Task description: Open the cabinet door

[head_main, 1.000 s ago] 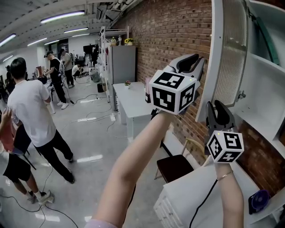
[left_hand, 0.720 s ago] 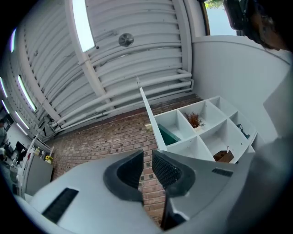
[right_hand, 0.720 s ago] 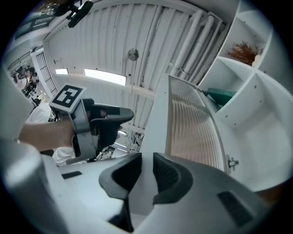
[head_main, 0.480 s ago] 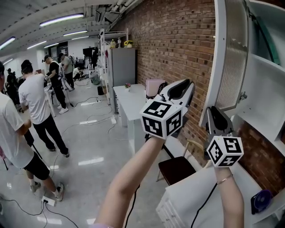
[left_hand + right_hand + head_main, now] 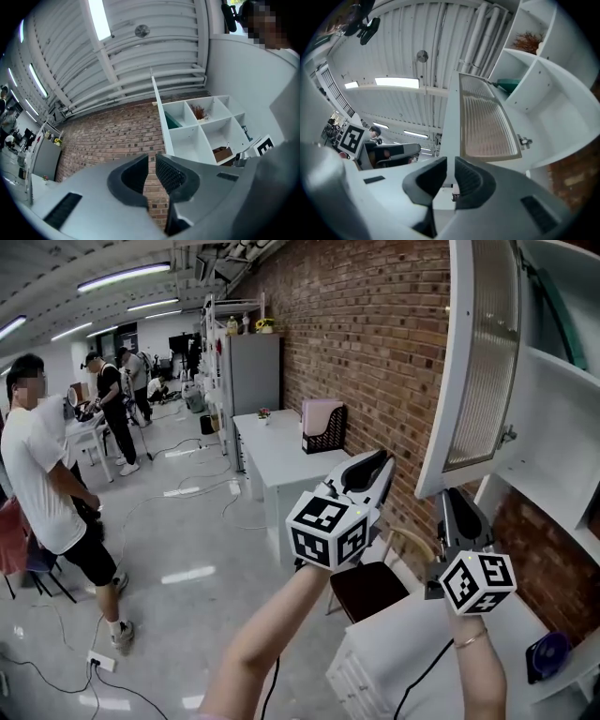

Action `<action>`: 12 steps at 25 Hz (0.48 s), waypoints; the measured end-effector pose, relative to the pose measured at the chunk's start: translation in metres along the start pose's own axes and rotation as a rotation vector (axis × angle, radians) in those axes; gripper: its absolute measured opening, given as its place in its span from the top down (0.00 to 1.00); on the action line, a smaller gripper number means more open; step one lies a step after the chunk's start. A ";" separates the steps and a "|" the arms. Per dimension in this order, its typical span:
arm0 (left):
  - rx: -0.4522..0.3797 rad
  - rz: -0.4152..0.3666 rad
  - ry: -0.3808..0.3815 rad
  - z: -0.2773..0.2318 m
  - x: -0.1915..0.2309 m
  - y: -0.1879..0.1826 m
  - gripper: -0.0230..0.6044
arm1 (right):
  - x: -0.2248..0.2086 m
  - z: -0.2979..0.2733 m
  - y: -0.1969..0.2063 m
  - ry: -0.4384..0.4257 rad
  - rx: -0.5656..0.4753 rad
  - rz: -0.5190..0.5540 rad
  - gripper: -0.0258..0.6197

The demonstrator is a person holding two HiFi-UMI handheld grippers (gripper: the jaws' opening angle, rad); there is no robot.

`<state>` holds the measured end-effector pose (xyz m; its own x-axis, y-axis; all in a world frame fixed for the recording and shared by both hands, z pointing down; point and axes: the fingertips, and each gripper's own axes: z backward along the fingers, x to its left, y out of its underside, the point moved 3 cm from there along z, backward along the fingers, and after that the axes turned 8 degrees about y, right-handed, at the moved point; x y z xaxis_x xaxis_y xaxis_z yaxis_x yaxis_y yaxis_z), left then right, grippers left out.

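Note:
The cabinet door (image 5: 483, 362), a white frame with ribbed glass, stands swung out from the white shelf cabinet (image 5: 562, 427); a small metal latch (image 5: 507, 436) sits on its inner edge. My right gripper (image 5: 457, 502) hangs just under the door's lower corner, apart from it. Its jaws have just been closing and keep a narrow gap with nothing in it; the right gripper view shows the door (image 5: 485, 122) above the right gripper (image 5: 450, 164). My left gripper (image 5: 382, 474) hovers lower left of the door, empty, its jaws slightly apart. Past the left gripper (image 5: 152, 161), the left gripper view shows the door's edge (image 5: 159, 117).
A brick wall (image 5: 375, 324) runs behind. Along it stand a white desk (image 5: 281, 460) with a dark basket (image 5: 322, 425), and a chair (image 5: 370, 587). A white drawer unit (image 5: 403, 643) sits under my arms. People (image 5: 47, 474) stand at the left.
Both grippers have come down: the left from beside the door's glass to well below it, the right a little lower under the door's corner. People at the left have walked about.

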<state>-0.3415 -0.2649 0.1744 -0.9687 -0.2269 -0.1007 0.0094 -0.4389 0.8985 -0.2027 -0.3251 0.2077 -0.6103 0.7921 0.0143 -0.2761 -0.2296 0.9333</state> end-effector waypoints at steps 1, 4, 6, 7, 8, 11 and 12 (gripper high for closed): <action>0.012 0.003 -0.005 0.004 -0.002 0.006 0.89 | -0.002 0.005 0.003 0.008 0.007 -0.004 0.90; 0.043 0.004 -0.025 0.015 -0.006 0.022 0.90 | -0.007 0.018 0.013 0.023 0.034 -0.010 0.90; 0.062 0.005 -0.039 0.020 -0.008 0.033 0.91 | -0.011 0.026 0.022 0.030 0.058 -0.011 0.90; 0.071 0.008 -0.045 0.023 -0.009 0.038 0.91 | -0.013 0.031 0.028 0.032 0.072 -0.013 0.90; 0.080 0.011 -0.051 0.027 -0.011 0.043 0.92 | -0.014 0.036 0.034 0.035 0.087 -0.017 0.90; 0.112 0.023 -0.070 0.040 -0.017 0.061 0.94 | -0.016 0.051 0.053 0.045 0.135 -0.034 0.91; 0.124 0.029 -0.077 0.045 -0.019 0.067 0.94 | -0.016 0.056 0.060 0.048 0.151 -0.039 0.91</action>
<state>-0.3333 -0.2514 0.2560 -0.9846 -0.1688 -0.0450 0.0117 -0.3209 0.9470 -0.1673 -0.3199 0.2832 -0.6367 0.7702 -0.0369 -0.1882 -0.1088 0.9761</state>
